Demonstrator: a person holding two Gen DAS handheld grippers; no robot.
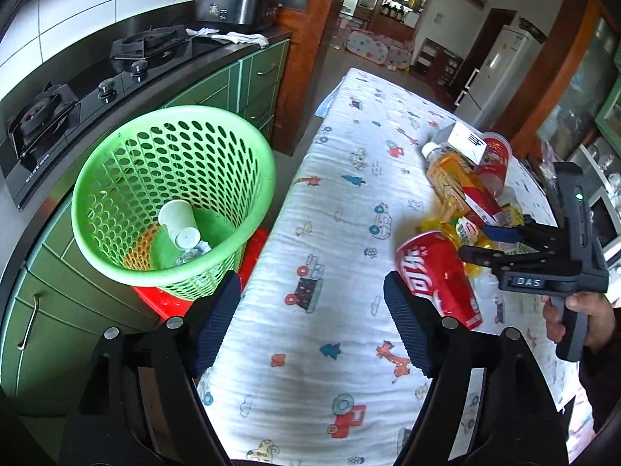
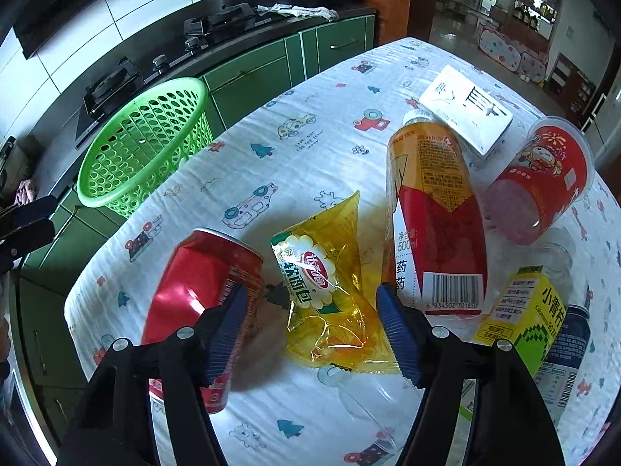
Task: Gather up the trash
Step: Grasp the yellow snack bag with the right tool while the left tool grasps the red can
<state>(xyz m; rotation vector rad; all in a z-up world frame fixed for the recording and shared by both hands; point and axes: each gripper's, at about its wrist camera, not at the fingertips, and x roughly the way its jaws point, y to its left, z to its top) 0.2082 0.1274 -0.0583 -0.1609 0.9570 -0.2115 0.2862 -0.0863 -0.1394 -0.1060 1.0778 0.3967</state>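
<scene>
A green perforated basket [image 1: 170, 198] stands left of the table and holds a white cup [image 1: 179, 222] and crumpled scraps. It also shows in the right wrist view [image 2: 143, 143]. Trash lies on the patterned tablecloth [image 2: 295, 143]: a dented red cola can [image 2: 202, 283], a yellow bread wrapper [image 2: 330, 291], an orange-red drink bottle [image 2: 431, 209], a white carton [image 2: 465, 112], a red cup [image 2: 543, 182] and a yellow juice box [image 2: 524, 314]. My right gripper [image 2: 310, 334] is open, its jaws on either side of the wrapper. My left gripper [image 1: 310, 326] is open and empty over the table's left edge.
A gas stove [image 1: 77, 93] and green cabinets [image 1: 233, 81] run along the left wall. A red stool [image 1: 252, 248] sits under the basket. A clear plastic cup [image 2: 365, 400] lies near the front edge. A dark can [image 2: 570, 341] sits behind the juice box.
</scene>
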